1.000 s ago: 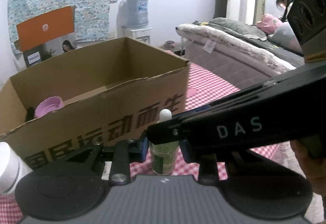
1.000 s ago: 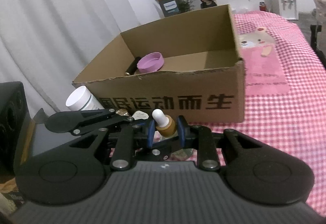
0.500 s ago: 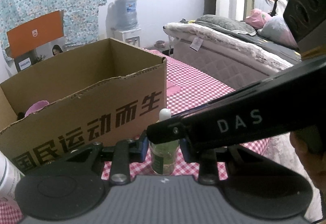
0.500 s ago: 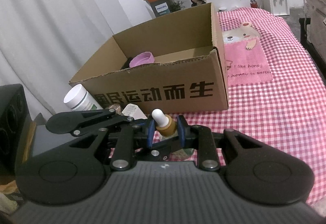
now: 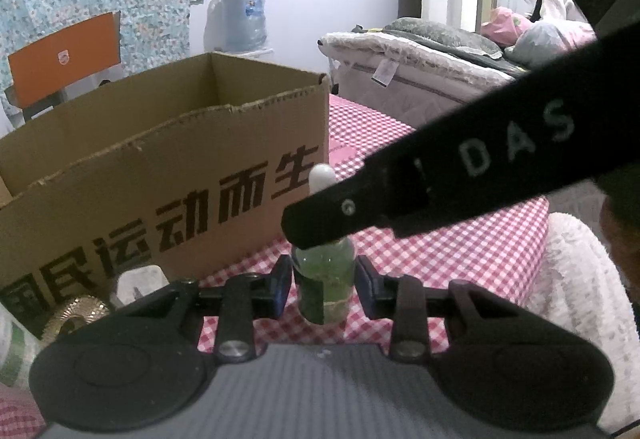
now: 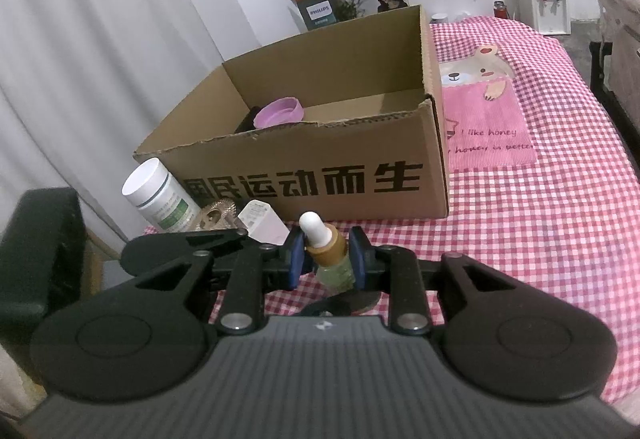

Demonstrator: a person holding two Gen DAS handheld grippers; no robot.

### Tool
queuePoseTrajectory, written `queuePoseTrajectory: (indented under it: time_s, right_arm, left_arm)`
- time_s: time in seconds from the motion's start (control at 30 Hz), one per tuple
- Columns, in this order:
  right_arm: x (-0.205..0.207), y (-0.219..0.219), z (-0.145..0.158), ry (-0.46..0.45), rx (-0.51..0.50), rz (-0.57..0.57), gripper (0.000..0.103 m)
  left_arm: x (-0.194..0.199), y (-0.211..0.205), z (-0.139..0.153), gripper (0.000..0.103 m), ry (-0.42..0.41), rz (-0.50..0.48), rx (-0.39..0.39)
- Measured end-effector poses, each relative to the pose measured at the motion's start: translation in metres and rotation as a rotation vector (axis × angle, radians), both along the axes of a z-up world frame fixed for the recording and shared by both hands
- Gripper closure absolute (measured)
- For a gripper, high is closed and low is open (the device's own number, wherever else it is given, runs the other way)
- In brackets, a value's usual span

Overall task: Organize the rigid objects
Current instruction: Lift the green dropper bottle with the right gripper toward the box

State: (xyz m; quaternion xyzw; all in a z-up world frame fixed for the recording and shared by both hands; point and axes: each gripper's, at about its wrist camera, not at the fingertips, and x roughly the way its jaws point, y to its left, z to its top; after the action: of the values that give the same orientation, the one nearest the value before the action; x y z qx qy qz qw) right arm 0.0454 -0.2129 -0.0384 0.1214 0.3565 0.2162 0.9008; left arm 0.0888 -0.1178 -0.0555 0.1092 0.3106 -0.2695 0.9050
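Note:
A small green glass dropper bottle (image 5: pixel 323 281) with a white bulb and tan collar stands between both grippers. My left gripper (image 5: pixel 323 285) has its blue pads against the bottle's body. My right gripper (image 6: pixel 326 259) is shut on the same bottle (image 6: pixel 328 251) at its collar and upper body; its black arm crosses the left wrist view. The open cardboard box (image 6: pixel 320 175) stands just behind, holding a purple lid (image 6: pixel 279 112) and a dark object. The box also shows in the left wrist view (image 5: pixel 160 175).
Left of the box stand a white pill bottle (image 6: pixel 160 195), a gold gear-like piece (image 6: pixel 216 215) and a white plug (image 6: pixel 260 223). The table has a pink checked cloth (image 6: pixel 540 219). A bed (image 5: pixel 420 79) and a person are at the right.
Both grippers and the bottle have come lower and back from the box. The box now looks farther and its inside is less visible from the left wrist.

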Motion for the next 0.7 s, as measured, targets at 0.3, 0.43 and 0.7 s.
queuePoseTrajectory:
  time_s: [0.3, 0.43, 0.7]
  right_arm:
    - [0.007, 0.003, -0.003, 0.01, -0.032, 0.016, 0.071]
    - [0.011, 0.004, -0.007, 0.022, -0.04, 0.019, 0.07]
    - [0.014, 0.003, -0.01, 0.028, -0.037, 0.02, 0.07]
  left_arm:
    - [0.004, 0.001, -0.009, 0.069, -0.001, -0.011, -0.002]
    - [0.007, 0.0, -0.009, 0.069, -0.005, -0.016, 0.005]
    - [0.001, -0.003, -0.012, 0.069, -0.015, -0.015, 0.003]
